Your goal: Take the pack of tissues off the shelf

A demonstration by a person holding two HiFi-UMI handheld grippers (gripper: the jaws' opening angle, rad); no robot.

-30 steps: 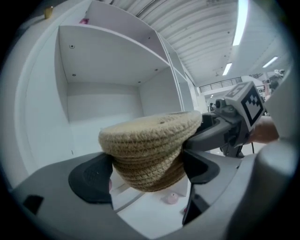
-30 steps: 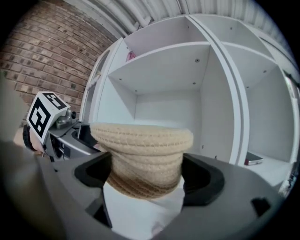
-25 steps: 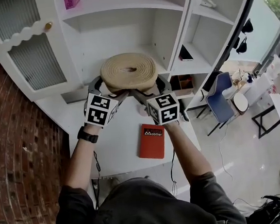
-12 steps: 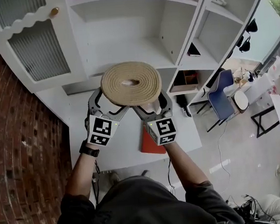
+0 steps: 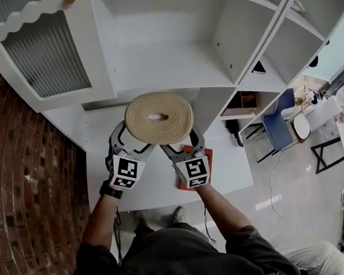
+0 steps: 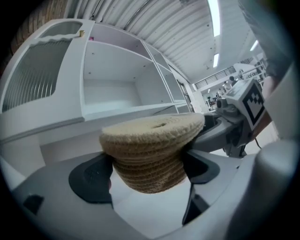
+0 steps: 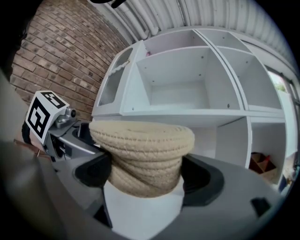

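A round woven-rope tissue holder (image 5: 158, 117), with a slot in its top, is held in the air between both grippers, in front of the white shelf unit (image 5: 166, 68) and above the white table (image 5: 235, 170). My left gripper (image 5: 135, 142) is shut on its left underside, and my right gripper (image 5: 181, 144) on its right underside. In the left gripper view the holder (image 6: 150, 150) fills the gap between the jaws of the left gripper (image 6: 147, 171), pads pressed on its narrower lower part. The right gripper view shows the same grip: the holder (image 7: 143, 150) sits in the right gripper (image 7: 145, 176).
A red book (image 5: 205, 156) lies on the table under the right gripper. A ribbed-glass cabinet door (image 5: 45, 55) is at upper left, with a brick wall (image 5: 26, 176) to the left. A blue chair (image 5: 279, 130) and small tables stand on the floor at right.
Both grippers have drawn the woven holder back from the shelf opening toward me, and it now hangs over the table. The grip is unchanged.
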